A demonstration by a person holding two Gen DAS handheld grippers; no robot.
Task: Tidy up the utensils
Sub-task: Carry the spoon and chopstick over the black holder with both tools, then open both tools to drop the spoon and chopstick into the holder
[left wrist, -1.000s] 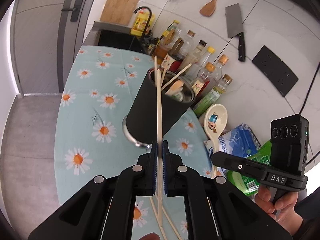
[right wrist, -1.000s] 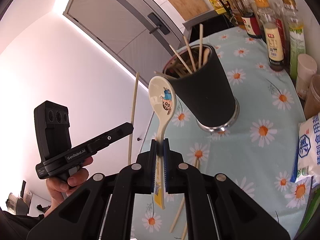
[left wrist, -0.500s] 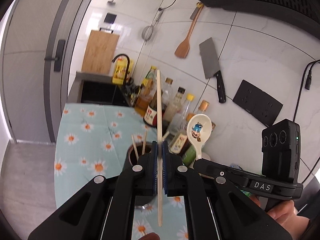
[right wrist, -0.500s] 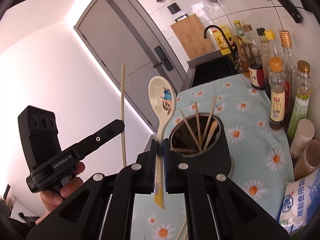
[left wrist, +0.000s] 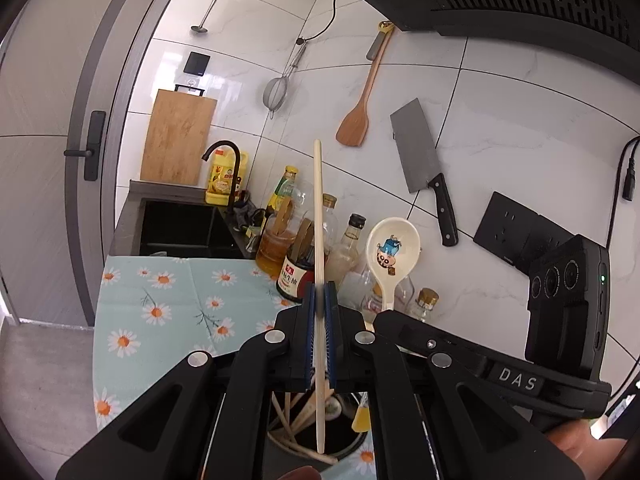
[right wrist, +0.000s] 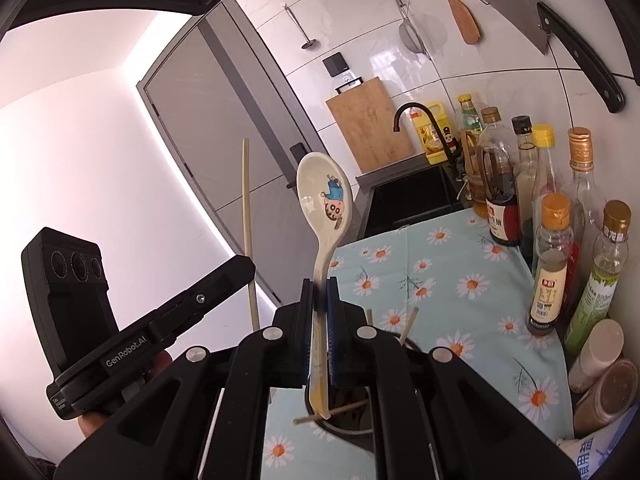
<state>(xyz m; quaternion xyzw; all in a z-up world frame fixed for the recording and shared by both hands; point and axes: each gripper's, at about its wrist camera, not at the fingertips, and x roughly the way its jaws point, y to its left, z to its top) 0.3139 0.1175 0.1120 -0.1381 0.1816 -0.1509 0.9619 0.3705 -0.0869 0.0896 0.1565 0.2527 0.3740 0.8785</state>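
Observation:
My left gripper (left wrist: 319,298) is shut on a pale wooden chopstick (left wrist: 318,216) that stands nearly upright, its lower end over the mouth of the black utensil holder (left wrist: 340,438) below. That holder has several chopsticks and a spoon in it. My right gripper (right wrist: 319,294) is shut on the handle of a white ceramic spoon (right wrist: 326,204) with a cartoon figure, bowl upward, handle tip just above the holder's rim (right wrist: 348,426). The spoon (left wrist: 390,252) also shows in the left wrist view, and the chopstick (right wrist: 248,224) in the right wrist view.
A daisy-print cloth (right wrist: 448,276) covers the counter. Sauce and oil bottles (right wrist: 554,256) line the tiled wall. Behind them are a black sink (left wrist: 180,226) with a faucet and a cutting board (left wrist: 176,140). A cleaver (left wrist: 424,160), wooden spatula and strainer hang on the wall.
Both grippers have risen and tipped up with their utensils. The holder has dropped from mid-frame to the bottom of both views, under the fingers. Wall and hanging tools now fill the upper frames.

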